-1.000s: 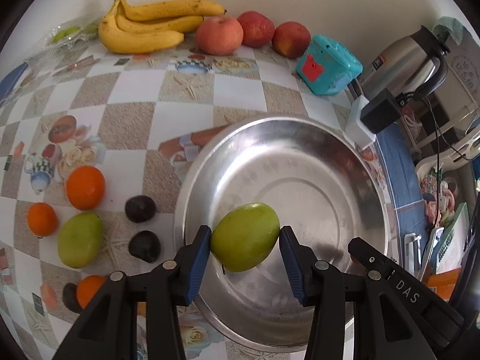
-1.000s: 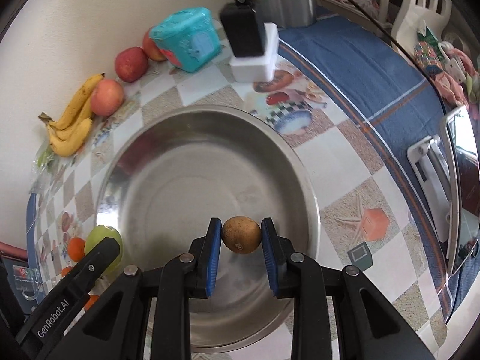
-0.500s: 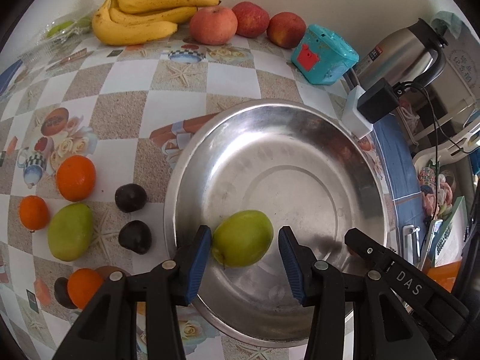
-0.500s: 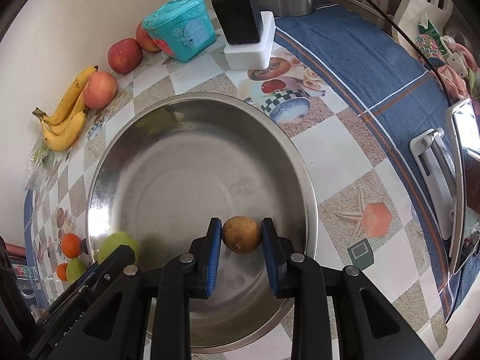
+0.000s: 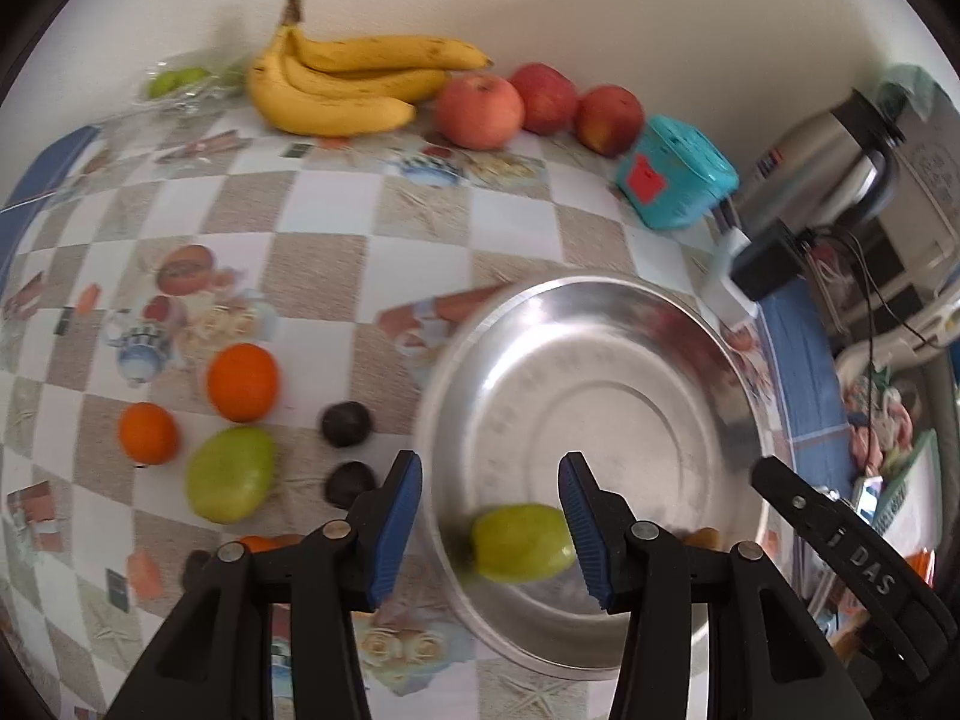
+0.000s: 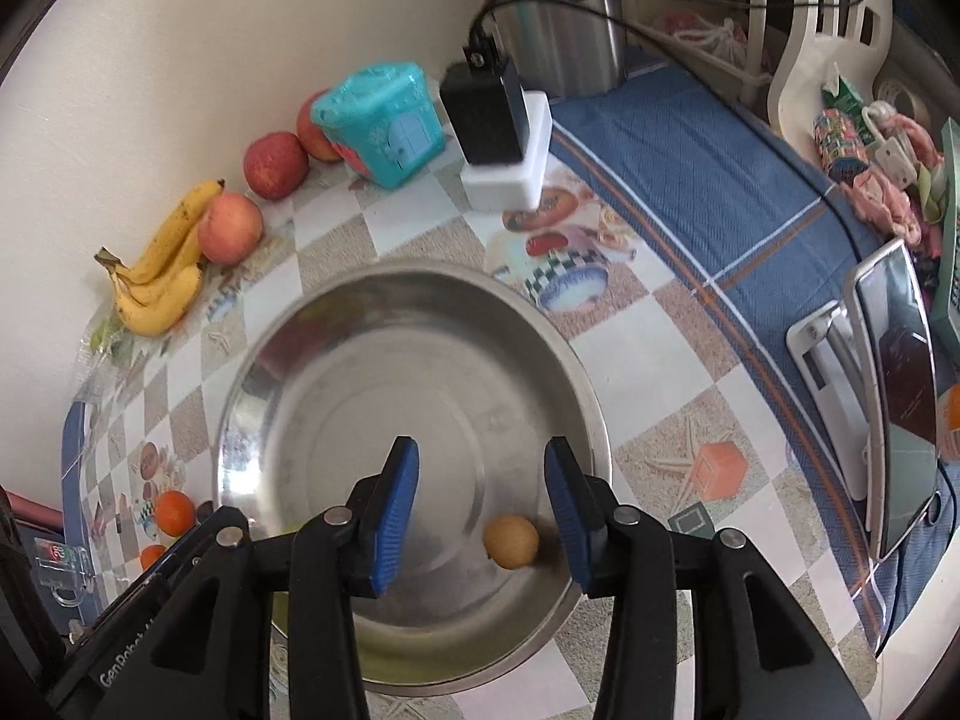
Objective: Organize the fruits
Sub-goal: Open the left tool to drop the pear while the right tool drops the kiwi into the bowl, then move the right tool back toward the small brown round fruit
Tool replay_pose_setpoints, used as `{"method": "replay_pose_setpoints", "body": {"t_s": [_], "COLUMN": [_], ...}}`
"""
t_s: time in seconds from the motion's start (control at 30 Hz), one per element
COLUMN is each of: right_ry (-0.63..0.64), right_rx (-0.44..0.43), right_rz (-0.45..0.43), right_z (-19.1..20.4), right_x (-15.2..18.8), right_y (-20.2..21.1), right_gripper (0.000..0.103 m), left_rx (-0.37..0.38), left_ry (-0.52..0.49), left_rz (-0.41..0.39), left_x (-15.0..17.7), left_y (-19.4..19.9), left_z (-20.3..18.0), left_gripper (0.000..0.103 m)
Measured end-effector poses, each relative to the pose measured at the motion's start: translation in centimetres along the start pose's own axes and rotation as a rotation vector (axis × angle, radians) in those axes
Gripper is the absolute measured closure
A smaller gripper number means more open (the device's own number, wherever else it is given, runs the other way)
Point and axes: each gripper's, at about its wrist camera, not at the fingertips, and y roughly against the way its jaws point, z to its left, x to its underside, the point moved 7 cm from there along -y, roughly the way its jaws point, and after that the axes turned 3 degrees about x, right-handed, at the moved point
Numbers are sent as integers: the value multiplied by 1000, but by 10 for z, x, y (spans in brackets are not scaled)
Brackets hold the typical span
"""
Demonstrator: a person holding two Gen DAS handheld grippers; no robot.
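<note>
A steel bowl [image 5: 600, 372] [image 6: 336, 372] sits on the checkered table. A green fruit [image 5: 521, 543] lies inside it near the front rim, below my open left gripper [image 5: 491, 525]. A small brown fruit [image 6: 511, 542] [image 5: 702, 538] lies in the bowl under my open right gripper [image 6: 480, 507]. On the table left of the bowl lie another green fruit [image 5: 230, 474], two oranges [image 5: 243, 381] [image 5: 147, 433] and two dark plums [image 5: 345, 425] [image 5: 349, 483]. Bananas [image 5: 348, 87] and three apples [image 5: 479, 110] lie by the wall.
A teal toy house [image 5: 675, 180] [image 6: 378, 123], a black adapter on a white block [image 6: 501, 144] and a steel kettle [image 5: 834, 150] stand behind the bowl. A blue cloth [image 6: 720, 192] and a phone stand [image 6: 888, 396] are at the right.
Both grippers opened and drew back and up. The green fruit and the brown fruit left the jaws and now lie in the bowl.
</note>
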Motion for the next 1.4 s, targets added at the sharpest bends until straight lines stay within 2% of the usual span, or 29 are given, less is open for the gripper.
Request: {"method": "replay_pose_setpoints", "body": {"t_s": [0.07,0.27,0.6,0.8,0.87,0.9,0.97,1.1,1.4], "right_ry": [11,60,134,153,156,156,165,189,230], "right_rx": [-4,4,-12,-13,-10,-8,-6,2,24], "right_rz": [-20,-28,-27,-3,2,0,-4,-15,-4], "right_z": [3,16,39,44,45,45,45,49,51], "right_x": [-2,-1,8,12,13,13,13,13,17], "right_y": [6,9,4,-2,-4,-4,-3,-3,-8], "right_gripper": [58,58,58,58,47,38,35,23,21], "left_rx": [-27,-104,-148,-149,-159,-166,-178,-201,-253], "left_ry": [30,94,159,174,176,176,174,165,120], "left_rz": [-18,-50,-34,-25,-24,-25,-31,-44,-71], "left_x": [-3,-7,-4,-3,-2,-2,-2,-2,0], "left_y": [6,14,13,11,10,10,10,12,16], "left_z": [13,49,78,84,86,88,90,93,97], "left_gripper": [46,44,42,26,13,10,1,0,0]}}
